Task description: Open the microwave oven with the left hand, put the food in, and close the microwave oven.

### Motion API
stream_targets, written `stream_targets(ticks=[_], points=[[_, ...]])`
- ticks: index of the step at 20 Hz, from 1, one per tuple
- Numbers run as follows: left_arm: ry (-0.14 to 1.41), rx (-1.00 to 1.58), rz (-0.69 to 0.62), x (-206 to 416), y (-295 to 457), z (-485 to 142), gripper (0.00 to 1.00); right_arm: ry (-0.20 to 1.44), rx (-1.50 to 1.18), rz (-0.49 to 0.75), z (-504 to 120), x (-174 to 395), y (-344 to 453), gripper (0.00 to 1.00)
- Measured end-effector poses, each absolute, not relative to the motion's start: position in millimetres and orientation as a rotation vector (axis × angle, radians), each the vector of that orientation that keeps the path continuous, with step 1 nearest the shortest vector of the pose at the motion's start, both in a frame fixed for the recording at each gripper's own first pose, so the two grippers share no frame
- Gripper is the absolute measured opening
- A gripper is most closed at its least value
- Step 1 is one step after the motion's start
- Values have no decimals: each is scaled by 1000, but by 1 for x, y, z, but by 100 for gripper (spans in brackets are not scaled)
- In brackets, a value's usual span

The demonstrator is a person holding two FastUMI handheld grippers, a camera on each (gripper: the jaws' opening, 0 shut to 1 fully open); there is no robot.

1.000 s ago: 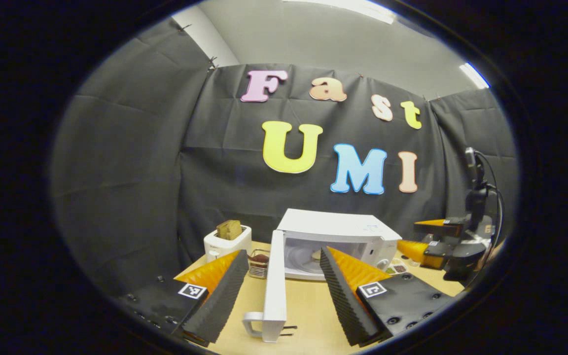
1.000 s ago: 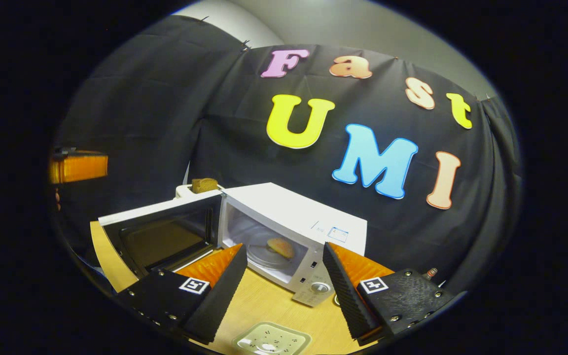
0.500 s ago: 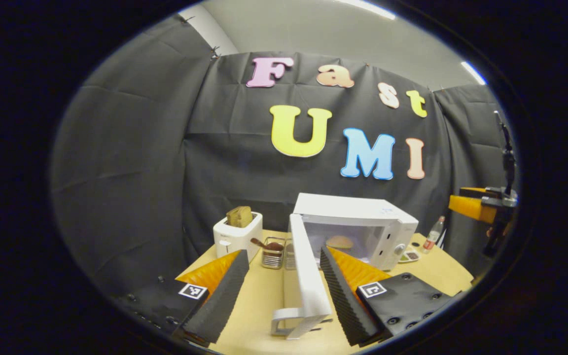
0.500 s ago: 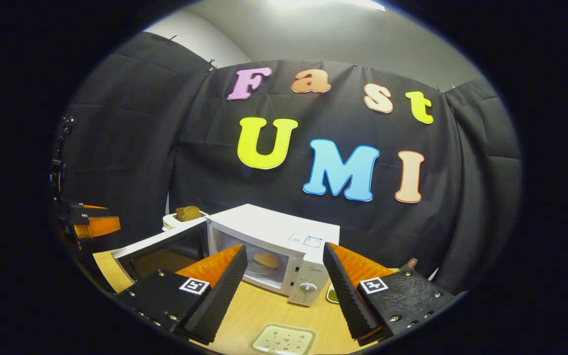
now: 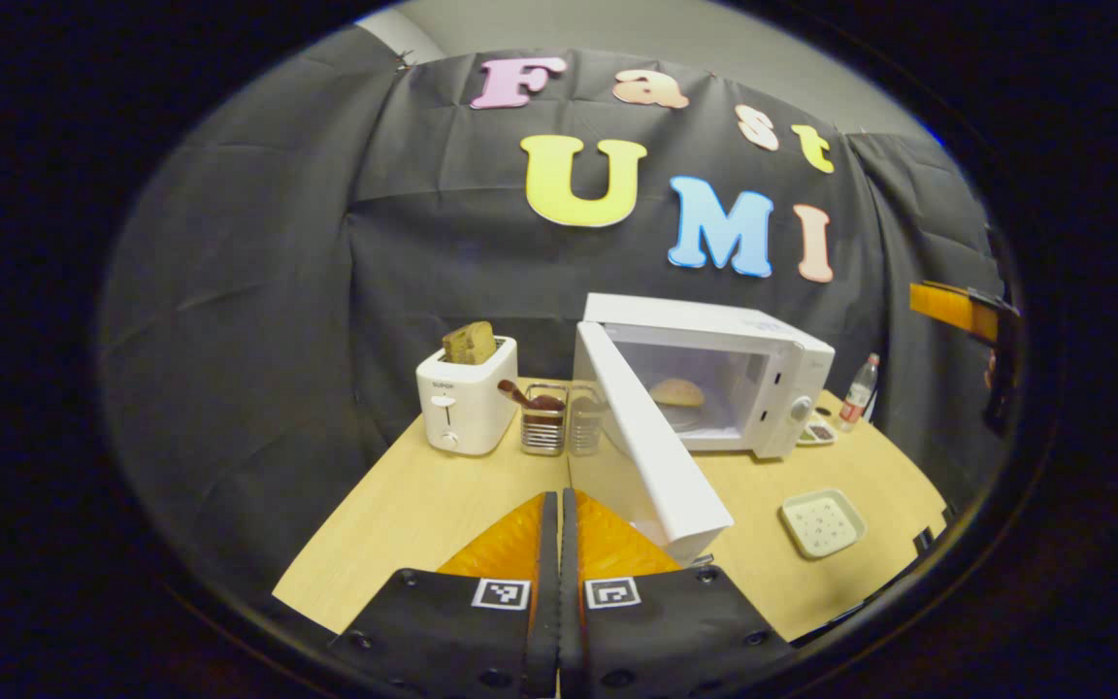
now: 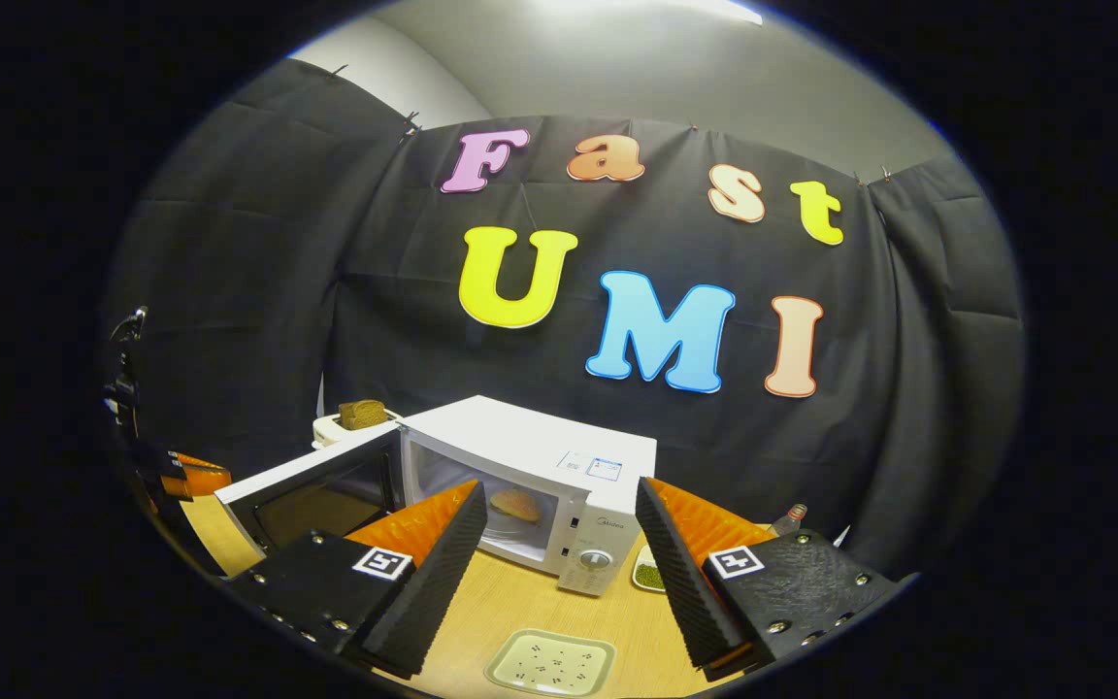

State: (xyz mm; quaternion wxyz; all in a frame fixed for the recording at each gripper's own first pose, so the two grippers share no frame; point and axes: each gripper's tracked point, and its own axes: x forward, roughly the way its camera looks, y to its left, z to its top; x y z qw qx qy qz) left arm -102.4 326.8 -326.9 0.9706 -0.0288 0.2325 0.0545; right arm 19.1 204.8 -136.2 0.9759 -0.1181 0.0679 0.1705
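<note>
The white microwave [image 5: 792,364] stands at the back of the wooden table with its door [image 5: 656,456] swung open to the left. A round bun [image 5: 677,392] lies inside on the turntable. My left gripper [image 5: 559,544] is shut with nothing between its fingers, low over the table's front, just left of the door's free edge. In the right gripper view the microwave [image 6: 540,451], its door [image 6: 316,490] and the bun [image 6: 515,505] lie ahead. My right gripper [image 6: 555,505] is open and empty, held back from the oven. The left gripper [image 6: 185,476] shows at the far left.
A white toaster [image 5: 467,403] with a bread slice and two metal racks [image 5: 559,427] stand left of the microwave. A small pale tray [image 5: 821,522] lies front right, with a bottle [image 5: 860,388] and small dishes [image 5: 816,432] beside the oven. The right gripper [image 5: 957,306] hovers far right.
My left gripper has drawn back and risen from the door, which stood between its open fingers, and has shut. The right gripper has backed away slightly from the microwave.
</note>
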Motion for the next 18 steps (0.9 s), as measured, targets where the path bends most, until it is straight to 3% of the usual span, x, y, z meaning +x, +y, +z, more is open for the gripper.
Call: stream_targets(ticks=[7, 18], points=[[453, -36, 69, -92, 287, -317, 7, 148, -236, 332, -136, 23, 195, 95], [471, -40, -133, -66, 184, -315, 7, 123, -192, 260, -117, 31, 156, 95]])
